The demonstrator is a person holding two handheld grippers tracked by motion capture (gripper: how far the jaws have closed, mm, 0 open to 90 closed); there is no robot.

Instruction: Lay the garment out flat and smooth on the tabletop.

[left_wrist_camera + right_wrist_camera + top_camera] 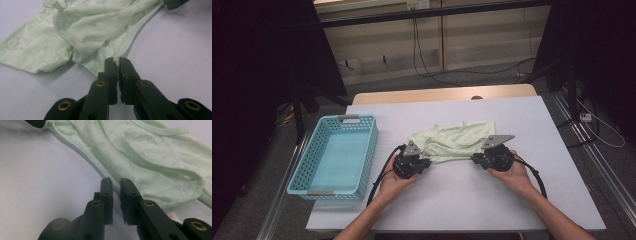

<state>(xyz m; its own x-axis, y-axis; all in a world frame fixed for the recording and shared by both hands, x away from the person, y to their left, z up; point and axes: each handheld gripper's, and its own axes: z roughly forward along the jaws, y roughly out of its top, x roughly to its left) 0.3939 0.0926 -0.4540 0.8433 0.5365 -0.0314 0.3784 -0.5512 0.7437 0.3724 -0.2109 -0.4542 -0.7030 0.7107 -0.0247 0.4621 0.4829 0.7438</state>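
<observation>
A pale green garment [457,140] with a faint dotted print lies crumpled on the white table [462,200]. My left gripper [428,161] is at its near left corner. In the left gripper view the jaws [117,60] are shut on a pinch of the garment's [87,27] hem. My right gripper [475,159] is at the near right corner. In the right gripper view its jaws [115,180] stand a narrow gap apart, with the garment's [150,152] edge just beyond the tips and nothing pressed between them. The cloth is stretched low between the two grippers.
A light blue plastic basket [371,150] stands at the table's left side. Beyond the table's far edge a wooden strip, cables and dark stands show. A white label [172,215] pokes from the garment beside the right jaw.
</observation>
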